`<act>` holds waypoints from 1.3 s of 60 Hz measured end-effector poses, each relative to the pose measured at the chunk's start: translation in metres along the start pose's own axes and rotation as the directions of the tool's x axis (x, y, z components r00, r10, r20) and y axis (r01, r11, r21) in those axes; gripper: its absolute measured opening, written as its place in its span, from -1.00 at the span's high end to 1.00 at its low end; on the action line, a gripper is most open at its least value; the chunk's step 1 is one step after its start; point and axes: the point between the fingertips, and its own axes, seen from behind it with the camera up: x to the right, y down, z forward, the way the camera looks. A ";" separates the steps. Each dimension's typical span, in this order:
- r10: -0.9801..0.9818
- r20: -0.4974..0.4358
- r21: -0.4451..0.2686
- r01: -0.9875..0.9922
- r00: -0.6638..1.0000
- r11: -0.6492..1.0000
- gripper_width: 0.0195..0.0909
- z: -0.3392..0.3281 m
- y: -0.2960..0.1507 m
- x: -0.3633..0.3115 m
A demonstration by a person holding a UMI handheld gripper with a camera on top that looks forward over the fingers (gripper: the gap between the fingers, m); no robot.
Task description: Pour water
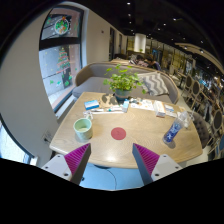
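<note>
A clear plastic water bottle with a blue label [173, 131] lay tilted on the pale wooden table [140, 135], ahead of the gripper [108, 158] and off toward its right finger. A pale green round cup [83, 127] stood upright ahead of the left finger, a flat red disc [118, 133] between them. The magenta-padded fingers were spread wide, holding nothing, with a leafy potted plant [122, 85] farther beyond.

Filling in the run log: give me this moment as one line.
phase: approach | gripper: open, empty | water bottle: lying on table, ahead-right | green cup: upright, ahead-left | red coaster: between them
</note>
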 end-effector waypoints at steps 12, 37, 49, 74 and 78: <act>0.095 -0.044 -0.022 -0.096 0.995 0.995 -0.85 0.018 0.026 0.080; 0.197 -0.158 0.092 -0.184 0.968 0.979 -0.86 0.110 0.051 0.320; 0.188 -0.114 0.153 -0.170 0.976 0.974 -0.86 0.183 0.021 0.368; 0.195 -0.111 0.242 -0.163 0.975 0.956 0.25 0.256 0.007 0.382; 0.184 -0.140 0.235 -0.148 0.973 0.961 0.39 0.257 0.007 0.384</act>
